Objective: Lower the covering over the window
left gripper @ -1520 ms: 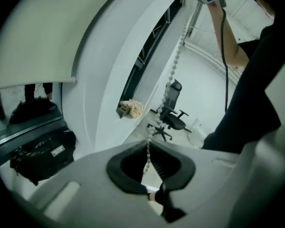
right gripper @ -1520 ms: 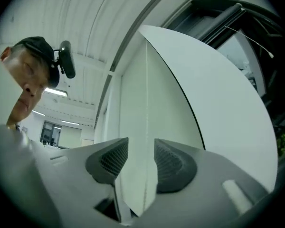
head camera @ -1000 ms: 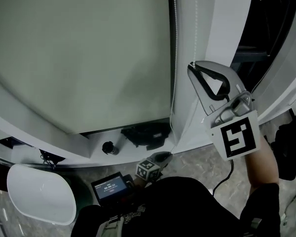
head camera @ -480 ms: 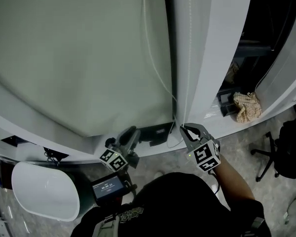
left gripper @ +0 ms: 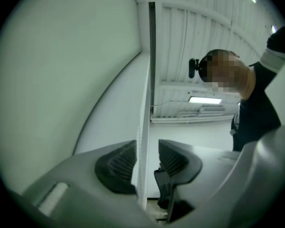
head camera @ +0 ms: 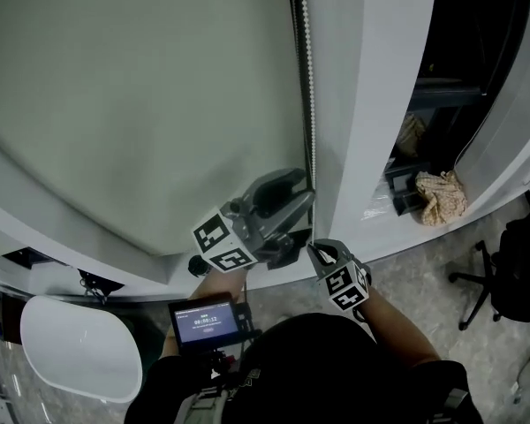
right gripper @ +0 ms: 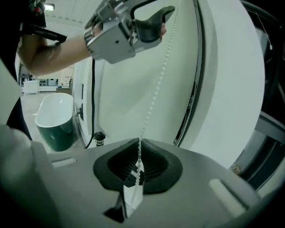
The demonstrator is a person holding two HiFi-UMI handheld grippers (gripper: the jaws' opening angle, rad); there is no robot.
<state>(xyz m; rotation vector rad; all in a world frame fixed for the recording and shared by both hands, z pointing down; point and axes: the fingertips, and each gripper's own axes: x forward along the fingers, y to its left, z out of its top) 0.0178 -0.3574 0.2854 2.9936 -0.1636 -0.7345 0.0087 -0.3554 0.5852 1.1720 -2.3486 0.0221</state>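
Note:
A pale grey-green roller blind (head camera: 141, 87) covers the window. Its white bead chain (head camera: 306, 69) hangs down the blind's right edge. My right gripper (head camera: 316, 251) is low, near the sill, shut on the bead chain (right gripper: 156, 87), which runs taut from its pads (right gripper: 139, 167) upward. My left gripper (head camera: 302, 198) is higher on the same chain. Its jaws are opening, and the chain (left gripper: 143, 122) passes between the ribbed pads (left gripper: 121, 163) with a gap on the right side. In the right gripper view the left gripper (right gripper: 162, 19) sits at the top, beside the chain.
A white tub (head camera: 71, 347) stands on the floor at lower left. A small screen device (head camera: 208, 321) hangs at my chest. A black knob (head camera: 197, 265) rests on the sill (head camera: 115, 268). To the right are a dark shelf with a cloth (head camera: 442, 193) and an office chair (head camera: 512, 281).
My right gripper came down from high on the chain to just above the sill. My left gripper rose from the sill to the chain above the right one, and its jaws spread.

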